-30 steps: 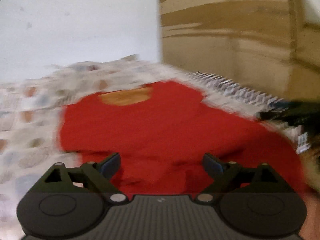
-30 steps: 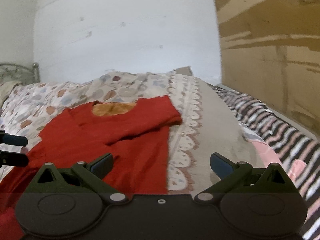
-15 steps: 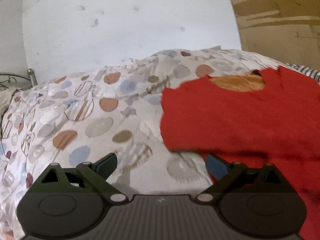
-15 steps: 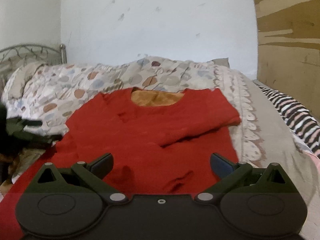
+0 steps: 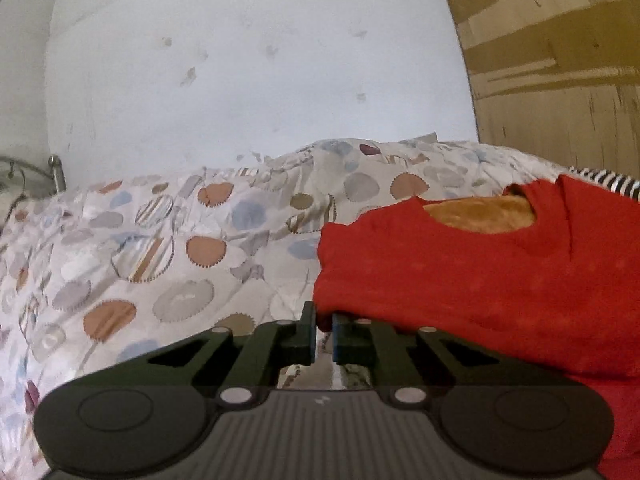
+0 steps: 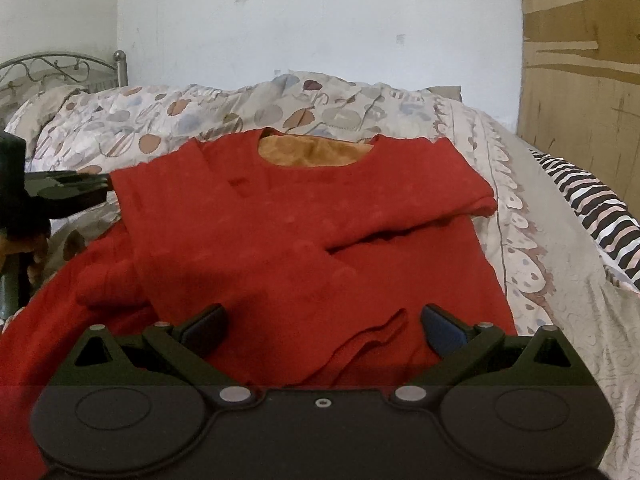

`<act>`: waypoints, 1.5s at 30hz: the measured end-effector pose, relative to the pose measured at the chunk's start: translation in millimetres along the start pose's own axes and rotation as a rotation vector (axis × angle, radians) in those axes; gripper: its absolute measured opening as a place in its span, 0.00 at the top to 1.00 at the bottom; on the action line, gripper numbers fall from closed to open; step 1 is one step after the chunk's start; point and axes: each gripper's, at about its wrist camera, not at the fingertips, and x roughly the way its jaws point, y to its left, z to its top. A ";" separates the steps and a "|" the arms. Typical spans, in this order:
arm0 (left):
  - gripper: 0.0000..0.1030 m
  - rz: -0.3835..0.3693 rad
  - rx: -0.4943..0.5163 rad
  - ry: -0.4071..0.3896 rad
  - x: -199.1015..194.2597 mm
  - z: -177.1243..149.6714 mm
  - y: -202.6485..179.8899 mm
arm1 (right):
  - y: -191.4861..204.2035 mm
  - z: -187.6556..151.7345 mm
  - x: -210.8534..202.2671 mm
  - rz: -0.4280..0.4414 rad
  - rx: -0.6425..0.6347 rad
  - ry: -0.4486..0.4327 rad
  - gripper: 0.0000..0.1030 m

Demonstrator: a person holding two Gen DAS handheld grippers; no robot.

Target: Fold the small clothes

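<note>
A red sweater (image 6: 304, 232) with an orange lining at the neck lies on the bed, its right sleeve folded across the chest. In the left wrist view the sweater (image 5: 480, 276) fills the right side. My left gripper (image 5: 324, 334) is shut on the sweater's left shoulder edge; it also shows in the right wrist view (image 6: 100, 184) at the sweater's left edge. My right gripper (image 6: 322, 322) is open and empty, above the lower part of the sweater.
The bed is covered by a spotted quilt (image 5: 160, 240). A striped cloth (image 6: 592, 200) lies at the right. A metal headboard (image 6: 60, 68) stands at the far left, a white wall (image 6: 320, 20) behind, a cardboard panel (image 6: 580, 60) at the right.
My left gripper swung left to the sweater's shoulder edge and closed on it. My right gripper moved left, so the sweater now lies centred before it, and stayed open.
</note>
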 end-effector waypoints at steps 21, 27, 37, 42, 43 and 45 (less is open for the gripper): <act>0.24 -0.015 -0.130 0.211 -70.4 -7.4 7.3 | -10.9 -19.8 -39.0 -0.002 -0.010 -0.050 0.00; 0.16 -0.119 -0.167 0.236 -139.8 -28.6 -1.7 | -21.7 -49.2 -75.2 -0.125 -0.138 -0.049 0.00; 0.12 -0.128 -0.097 0.332 -188.9 -73.3 -12.7 | -52.0 -75.3 -124.5 -0.281 -0.195 -0.001 0.00; 0.08 -0.091 -0.138 0.333 -203.6 -76.4 1.2 | -59.0 -89.3 -149.9 -0.281 -0.211 -0.017 0.00; 0.07 -0.083 -0.145 0.336 -206.0 -75.2 3.3 | -57.9 -93.0 -157.9 -0.257 -0.221 -0.034 0.00; 0.06 -0.068 -0.143 0.331 -212.4 -72.1 6.3 | -54.9 -99.6 -173.9 -0.166 -0.245 -0.068 0.00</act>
